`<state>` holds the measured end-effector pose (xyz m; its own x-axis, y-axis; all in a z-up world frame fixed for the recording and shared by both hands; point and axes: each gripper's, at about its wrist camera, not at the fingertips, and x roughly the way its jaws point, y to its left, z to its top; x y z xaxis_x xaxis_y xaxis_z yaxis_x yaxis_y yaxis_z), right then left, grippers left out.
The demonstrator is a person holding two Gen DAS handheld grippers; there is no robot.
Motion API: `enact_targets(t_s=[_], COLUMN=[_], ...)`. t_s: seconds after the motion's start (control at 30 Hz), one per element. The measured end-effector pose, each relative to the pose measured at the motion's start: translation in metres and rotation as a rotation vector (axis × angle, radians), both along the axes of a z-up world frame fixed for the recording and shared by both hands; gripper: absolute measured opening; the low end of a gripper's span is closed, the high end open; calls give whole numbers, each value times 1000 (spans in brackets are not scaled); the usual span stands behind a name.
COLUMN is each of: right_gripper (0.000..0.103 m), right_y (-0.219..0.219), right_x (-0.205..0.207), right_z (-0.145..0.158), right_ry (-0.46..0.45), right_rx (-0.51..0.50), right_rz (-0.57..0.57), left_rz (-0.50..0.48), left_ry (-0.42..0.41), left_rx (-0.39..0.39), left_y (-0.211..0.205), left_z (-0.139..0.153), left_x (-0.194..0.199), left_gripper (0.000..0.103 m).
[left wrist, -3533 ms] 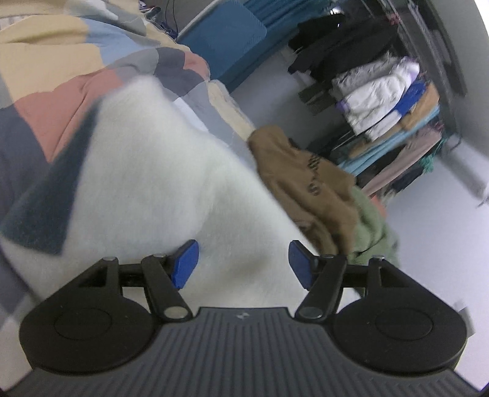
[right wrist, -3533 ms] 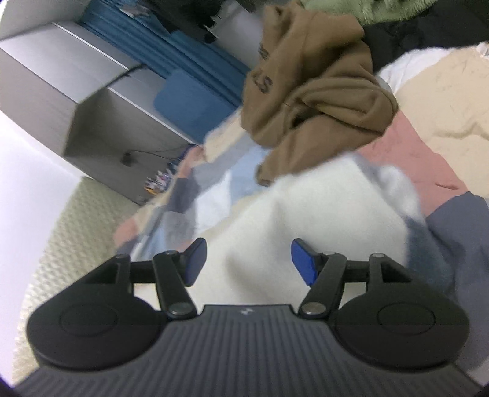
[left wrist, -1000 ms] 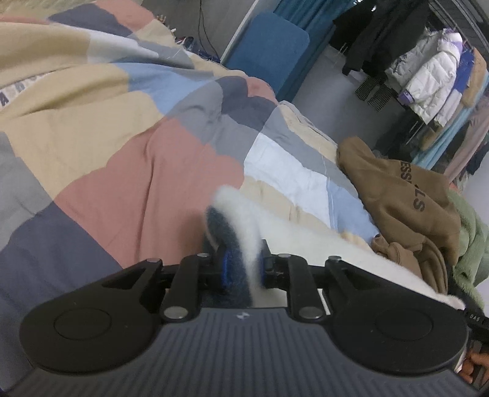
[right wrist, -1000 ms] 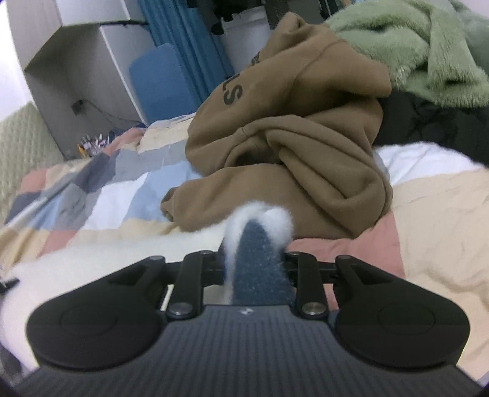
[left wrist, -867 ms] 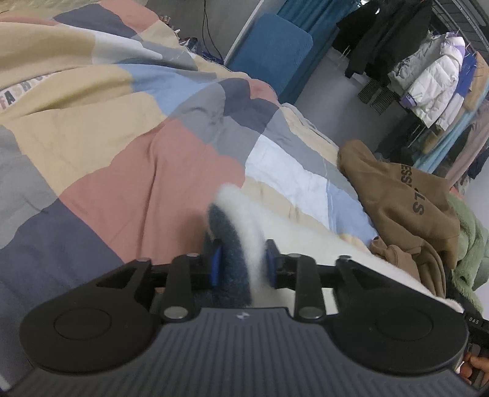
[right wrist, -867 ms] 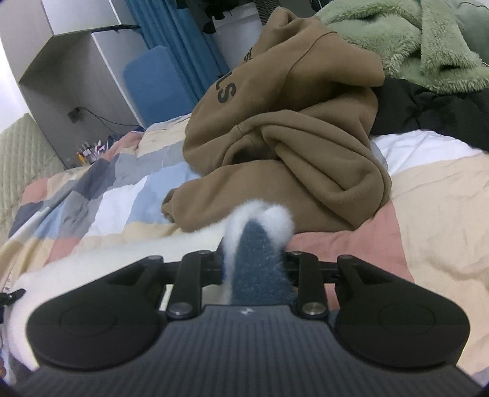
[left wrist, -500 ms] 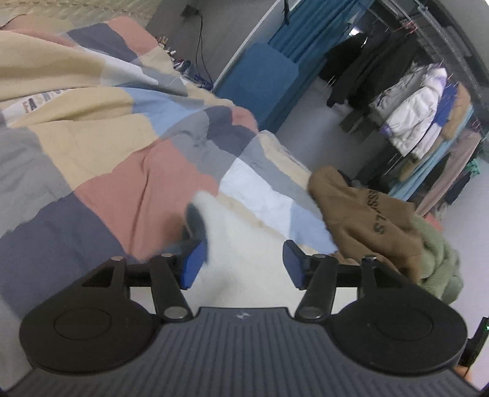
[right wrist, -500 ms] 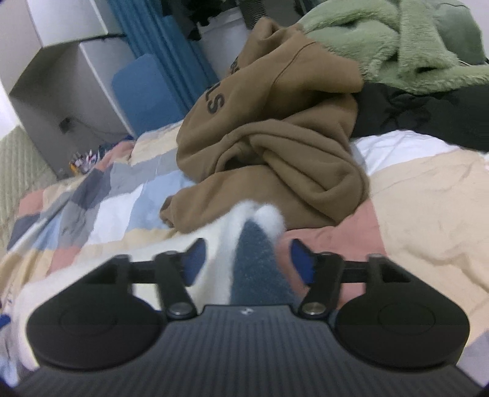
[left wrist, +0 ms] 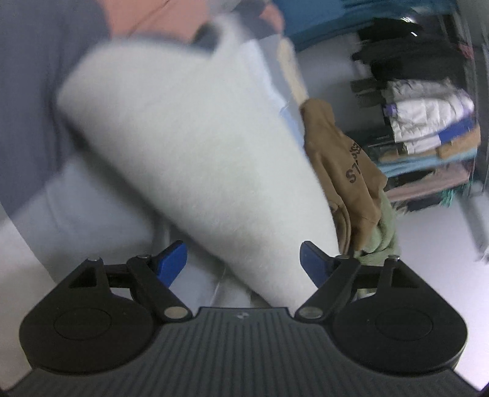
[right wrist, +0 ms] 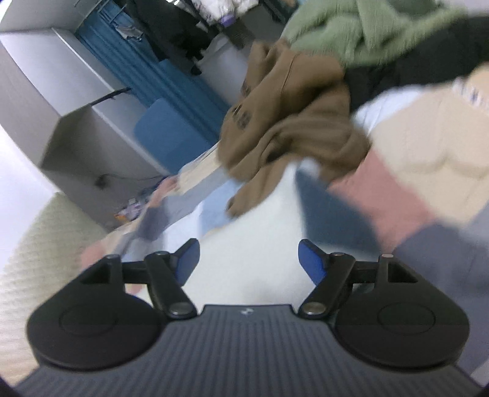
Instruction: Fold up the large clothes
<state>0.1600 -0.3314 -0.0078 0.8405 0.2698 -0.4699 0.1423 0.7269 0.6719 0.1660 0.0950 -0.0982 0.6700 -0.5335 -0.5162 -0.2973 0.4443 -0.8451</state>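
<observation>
Plainly, both tools had their jaws spread wide with nothing pinched between them. The left gripper hung over the white fleece garment, whose pale bulk filled the gap between the blue fingertips without being clamped; whether the cloth brushed them was lost in blur. The right gripper likewise stood parted above the same white fleece garment, a dark blue-grey patch of it showing toward the right fingertip. That garment lay on the patchwork bedcover of pink, cream, grey and pale blue blocks. Just beyond the garment sat a crumpled brown hoodie, touching or overlapping its far edge, and past the hoodie a fuzzy green fleece. Farther from the garment, in the left view, folded clothes were stacked on a rack.
</observation>
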Motion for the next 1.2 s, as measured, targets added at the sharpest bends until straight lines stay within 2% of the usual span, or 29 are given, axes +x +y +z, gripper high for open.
enact_targets(t_s=[0.13, 0.2, 0.23, 0.27, 0.43, 0.6, 0.67, 0.77, 1.07, 1.13, 1.17, 1.2], right_gripper=[74, 74, 83, 88, 88, 87, 88, 89, 90, 89, 87, 79], right_y=[17, 26, 30, 32, 31, 20, 13, 6, 9, 12, 14, 13], right_x=[2, 11, 16, 20, 34, 42, 36, 32, 50, 55, 50, 48], right_z=[-33, -52, -61, -67, -92, -104, -101, -105, -116, -116, -114, -113], right_ry=[111, 192, 218, 238, 274, 261, 210, 177, 177, 167, 161, 153], right_rx=[169, 228, 249, 269, 370, 427, 438, 526, 497, 486, 483, 482], right_rz=[79, 119, 126, 126, 64, -33, -134, -191, -156, -136, -133, -128], left_rz=[101, 132, 139, 147, 235, 312, 322, 339, 301, 298, 296, 293], left_ry=[56, 70, 65, 56, -1, -1, -29, -32, -61, -67, -63, -63], left_rx=[-186, -241, -262, -273, -309, -312, -292, -286, -213, -186, -172, -164], left_y=[10, 13, 14, 13, 18, 30, 37, 39, 41, 39, 39, 40], left_z=[-40, -53, -56, -58, -57, -59, -56, -57, -57, -56, -54, -52], left_x=[7, 9, 10, 11, 5, 0, 2, 10, 31, 29, 30, 30], left_gripper=[84, 84, 84, 84, 84, 84, 84, 84, 83, 77, 71, 65])
